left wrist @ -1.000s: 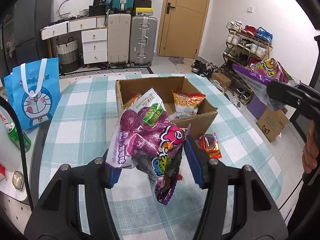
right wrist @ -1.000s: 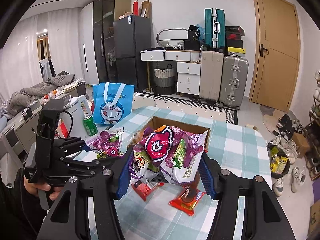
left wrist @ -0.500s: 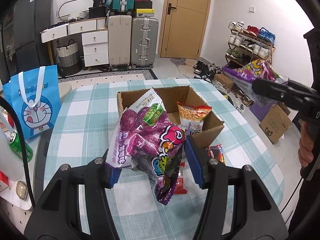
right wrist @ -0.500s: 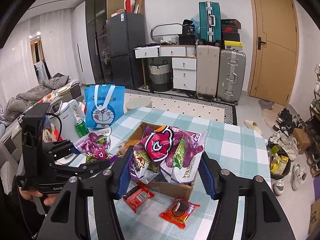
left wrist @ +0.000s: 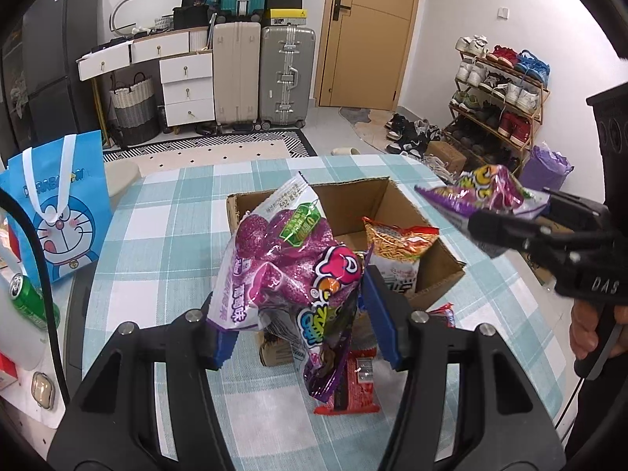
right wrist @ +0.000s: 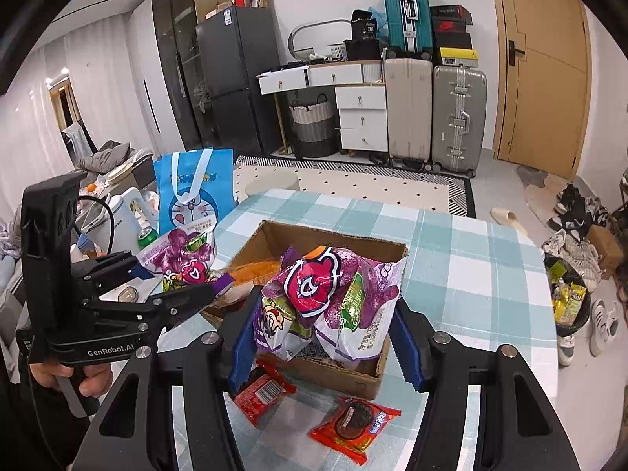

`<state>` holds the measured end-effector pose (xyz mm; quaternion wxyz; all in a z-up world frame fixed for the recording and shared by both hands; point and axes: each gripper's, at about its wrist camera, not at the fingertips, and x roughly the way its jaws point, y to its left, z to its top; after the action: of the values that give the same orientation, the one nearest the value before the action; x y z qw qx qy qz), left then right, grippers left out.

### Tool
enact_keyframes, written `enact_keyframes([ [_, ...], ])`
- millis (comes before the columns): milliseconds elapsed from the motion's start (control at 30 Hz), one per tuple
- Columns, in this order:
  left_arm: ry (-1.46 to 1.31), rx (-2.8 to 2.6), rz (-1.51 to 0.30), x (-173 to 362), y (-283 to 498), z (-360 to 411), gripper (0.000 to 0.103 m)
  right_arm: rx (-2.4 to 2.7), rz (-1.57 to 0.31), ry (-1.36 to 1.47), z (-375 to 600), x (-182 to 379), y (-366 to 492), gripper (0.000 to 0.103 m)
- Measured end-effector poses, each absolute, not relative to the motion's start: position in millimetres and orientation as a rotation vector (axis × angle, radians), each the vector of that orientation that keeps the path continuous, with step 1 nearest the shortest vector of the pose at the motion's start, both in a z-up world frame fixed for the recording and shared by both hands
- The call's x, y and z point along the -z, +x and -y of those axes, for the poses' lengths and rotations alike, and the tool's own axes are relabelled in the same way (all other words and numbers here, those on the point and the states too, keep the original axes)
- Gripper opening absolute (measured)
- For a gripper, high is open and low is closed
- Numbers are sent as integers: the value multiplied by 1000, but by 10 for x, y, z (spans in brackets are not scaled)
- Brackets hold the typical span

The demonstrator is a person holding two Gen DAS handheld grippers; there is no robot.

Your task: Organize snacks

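Now both purple snack bags (left wrist: 290, 271) hang above the cardboard box (left wrist: 396, 204), ready to drop in.

Each bag is pinched by its crumpled middle so it dangles free: the left gripper (left wrist: 298, 314) clamps one, the right gripper (right wrist: 322, 337) clamps the other (right wrist: 333, 294). An orange noodle pack (left wrist: 396, 239) already stands inside the box. Red cookie packets (right wrist: 353, 424) lie loose on the checked tablecloth (right wrist: 471, 259), apparently awaiting their turn.

The right gripper (right wrist: 324, 337) clamps a bundle of purple snack bags (right wrist: 329, 302) above the open cardboard box (right wrist: 337, 239) on the checked table (right wrist: 471, 259). Beside it, the left gripper (right wrist: 188, 274) grips another purple bag (right wrist: 178, 255). Two red packets (right wrist: 353, 426) lie before the box.
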<state>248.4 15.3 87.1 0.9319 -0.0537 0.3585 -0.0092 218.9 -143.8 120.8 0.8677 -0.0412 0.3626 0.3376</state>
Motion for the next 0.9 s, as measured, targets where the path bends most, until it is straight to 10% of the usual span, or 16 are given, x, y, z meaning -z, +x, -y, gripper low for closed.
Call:
enact_keyframes([
  [900, -59, -6, -833, -250, 3211, -151, 54, -738, -878, -96, 1170, -564, 2555, 60],
])
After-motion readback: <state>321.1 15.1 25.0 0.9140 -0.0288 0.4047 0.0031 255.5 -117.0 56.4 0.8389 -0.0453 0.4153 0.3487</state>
